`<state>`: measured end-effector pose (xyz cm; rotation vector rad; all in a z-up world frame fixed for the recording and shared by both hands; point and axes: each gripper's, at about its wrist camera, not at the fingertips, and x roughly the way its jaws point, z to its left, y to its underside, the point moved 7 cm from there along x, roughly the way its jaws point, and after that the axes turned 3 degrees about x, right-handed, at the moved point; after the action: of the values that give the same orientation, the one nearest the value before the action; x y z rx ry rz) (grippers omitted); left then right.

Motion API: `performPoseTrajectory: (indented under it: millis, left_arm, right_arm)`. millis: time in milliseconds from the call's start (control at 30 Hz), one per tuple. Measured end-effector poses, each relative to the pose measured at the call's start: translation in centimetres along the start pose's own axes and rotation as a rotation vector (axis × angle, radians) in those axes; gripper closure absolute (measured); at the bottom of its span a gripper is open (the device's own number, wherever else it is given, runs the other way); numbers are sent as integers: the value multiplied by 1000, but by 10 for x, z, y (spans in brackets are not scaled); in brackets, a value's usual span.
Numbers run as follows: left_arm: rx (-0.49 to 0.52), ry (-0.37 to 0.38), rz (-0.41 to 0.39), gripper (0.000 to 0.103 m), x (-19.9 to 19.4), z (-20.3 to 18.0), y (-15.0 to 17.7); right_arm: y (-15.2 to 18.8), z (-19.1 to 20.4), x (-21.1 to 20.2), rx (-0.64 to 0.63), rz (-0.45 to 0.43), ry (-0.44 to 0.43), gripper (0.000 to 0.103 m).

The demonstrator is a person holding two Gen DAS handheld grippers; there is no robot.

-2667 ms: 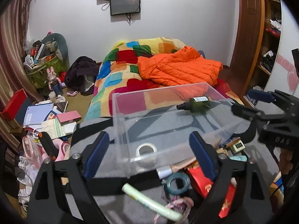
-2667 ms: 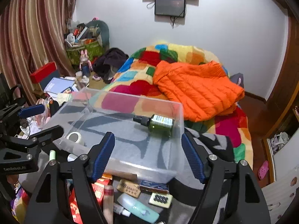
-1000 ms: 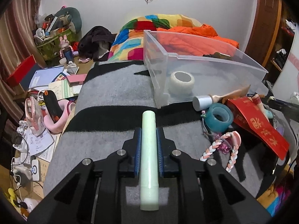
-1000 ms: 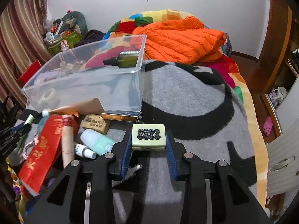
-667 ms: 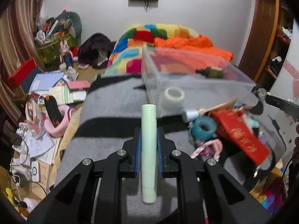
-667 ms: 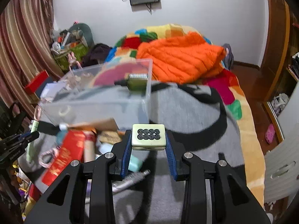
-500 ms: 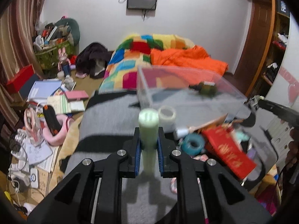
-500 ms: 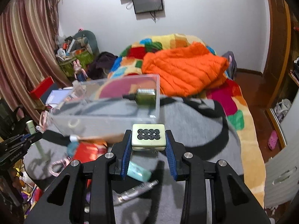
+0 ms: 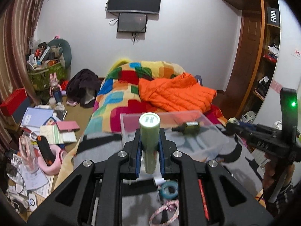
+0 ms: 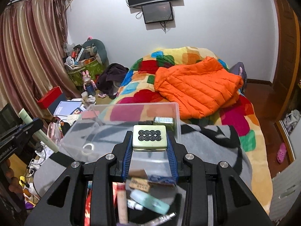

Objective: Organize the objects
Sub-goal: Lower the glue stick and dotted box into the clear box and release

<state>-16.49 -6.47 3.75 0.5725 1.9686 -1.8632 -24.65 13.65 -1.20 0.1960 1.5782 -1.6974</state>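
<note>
My left gripper [image 9: 149, 155] is shut on a pale green tube [image 9: 150, 131], held up in the air in front of the clear plastic bin [image 9: 212, 137]. The tube also shows in the right wrist view [image 10: 40, 133] at far left. My right gripper [image 10: 149, 150] is shut on a pale green tile with black rings [image 10: 149, 138], held just before the bin [image 10: 120, 118]. Inside the bin lie a dark green bottle [image 9: 191, 126] and a roll of white tape [image 10: 88, 147].
Loose items lie on the grey blanket below: a teal tape roll [image 9: 169, 188], a braided cord [image 9: 161, 211], a teal bottle [image 10: 150, 201], a small brown box [image 10: 140, 184]. An orange jacket [image 10: 197, 88] lies on the bed. Floor clutter sits at left [image 9: 47, 131].
Both grippers have risen from the blanket, each holding its object. The tube now points forward end-on, and the bin sits lower and closer under both grippers.
</note>
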Motion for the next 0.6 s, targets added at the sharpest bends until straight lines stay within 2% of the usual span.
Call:
performPoseTrajectory:
  millis: [200, 367, 600]
  left_arm:
    - [-13, 11, 29, 88, 32, -3, -14]
    - [3, 32, 108, 88, 70, -15, -1]
    - [15, 74, 169, 88, 102, -40, 14]
  right_arm:
    - [-5, 9, 24, -29, 36, 2, 72]
    - [5, 12, 49, -53, 95, 12, 72]
    - [18, 14, 78, -69, 172, 26, 72]
